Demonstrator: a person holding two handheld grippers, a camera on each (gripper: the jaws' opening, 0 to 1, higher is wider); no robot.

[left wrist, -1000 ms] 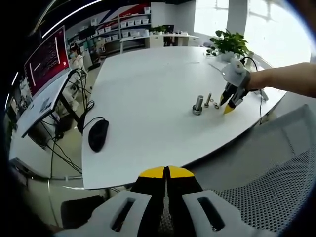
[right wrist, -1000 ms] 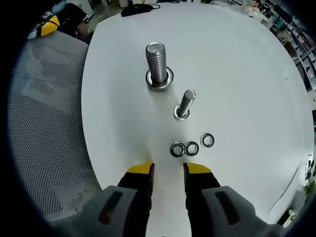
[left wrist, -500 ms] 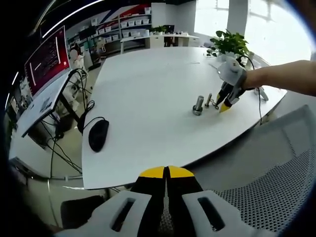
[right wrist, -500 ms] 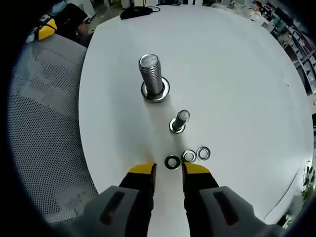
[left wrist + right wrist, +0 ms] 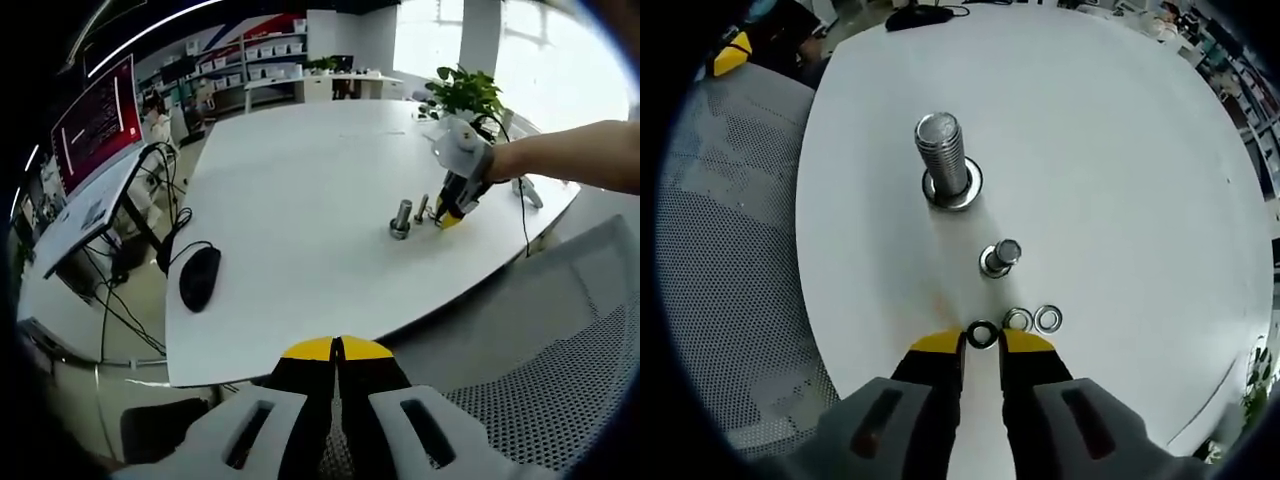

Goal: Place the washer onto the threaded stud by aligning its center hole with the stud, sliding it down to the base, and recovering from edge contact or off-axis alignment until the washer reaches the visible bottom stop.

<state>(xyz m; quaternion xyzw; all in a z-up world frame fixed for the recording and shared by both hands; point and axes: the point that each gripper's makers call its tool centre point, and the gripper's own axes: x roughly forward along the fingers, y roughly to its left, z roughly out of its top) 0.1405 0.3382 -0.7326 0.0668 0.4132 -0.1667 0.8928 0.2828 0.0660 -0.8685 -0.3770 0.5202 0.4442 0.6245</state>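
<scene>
In the right gripper view a thick threaded stud [image 5: 943, 158] stands upright on the white table [image 5: 1120, 150], a flat ring at its base. Nearer stands a small bolt [image 5: 998, 257]. Three washers lie in a row; the dark washer [image 5: 982, 333] sits between the yellow tips of my right gripper [image 5: 982, 343], whose jaws touch it on both sides. The other two washers [image 5: 1032, 320] lie just right of it. In the left gripper view my left gripper [image 5: 338, 350] is shut on nothing, held off the table's near edge; the right gripper [image 5: 450, 213] reaches down beside the stud [image 5: 401, 217].
A black mouse [image 5: 199, 277] with its cable lies at the table's left side. A potted plant [image 5: 465, 88] stands at the far right edge. A mesh chair [image 5: 570, 340] sits by the near edge, also seen as a mesh chair [image 5: 730, 230] left of the table.
My right gripper has moved forward to the washers and narrowed its jaws around the leftmost one. The left gripper has stayed shut and nearly still.
</scene>
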